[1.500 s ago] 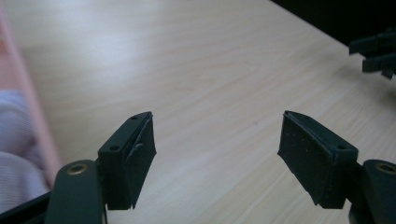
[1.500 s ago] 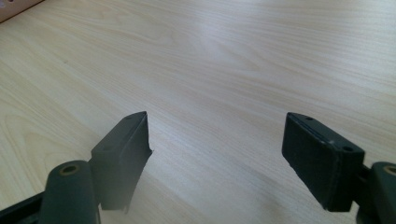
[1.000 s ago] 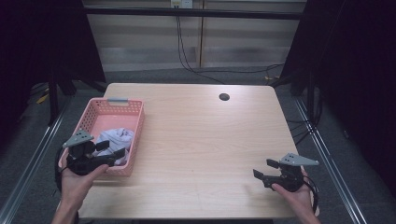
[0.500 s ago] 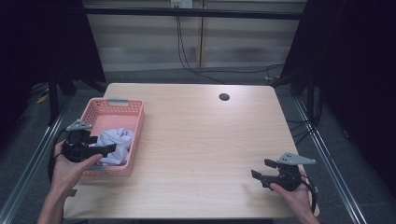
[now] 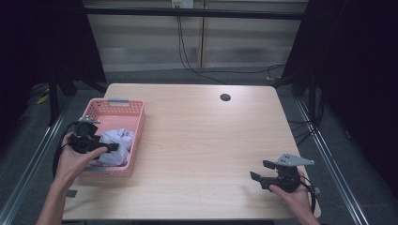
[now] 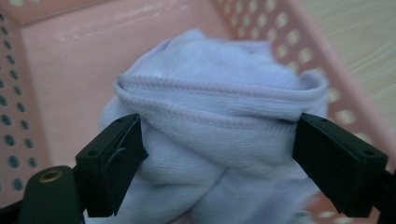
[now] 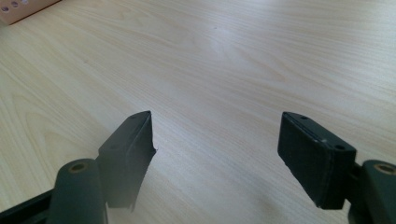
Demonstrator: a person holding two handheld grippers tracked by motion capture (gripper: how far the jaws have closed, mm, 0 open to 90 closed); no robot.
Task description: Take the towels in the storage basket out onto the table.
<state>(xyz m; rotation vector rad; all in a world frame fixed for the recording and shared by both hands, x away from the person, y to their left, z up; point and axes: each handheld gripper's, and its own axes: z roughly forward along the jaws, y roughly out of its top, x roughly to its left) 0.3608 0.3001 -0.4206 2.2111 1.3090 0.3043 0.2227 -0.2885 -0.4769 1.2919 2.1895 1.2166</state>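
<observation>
A pale lilac bundled cloth (image 5: 118,137) lies in the pink perforated basket (image 5: 141,126) at the table's left. My left gripper (image 5: 111,149) reaches in from the basket's left side. In the left gripper view its jaws have just been opening and stand wide on either side of the cloth (image 6: 219,93), so the left gripper (image 6: 219,154) is open around it. My right gripper (image 5: 261,170) rests near the table's front right edge. It is open (image 7: 217,140) over bare wood, with nothing between its jaws.
The light wooden table (image 5: 202,136) has a round dark cable hole (image 5: 225,97) near its far edge. Metal rails run along both sides of the table. Dark curtains and cables stand beyond the far edge.
The left hand has shifted a little farther along the basket's left side and lower, and its jaws have widened around the cloth. The right gripper has stayed put.
</observation>
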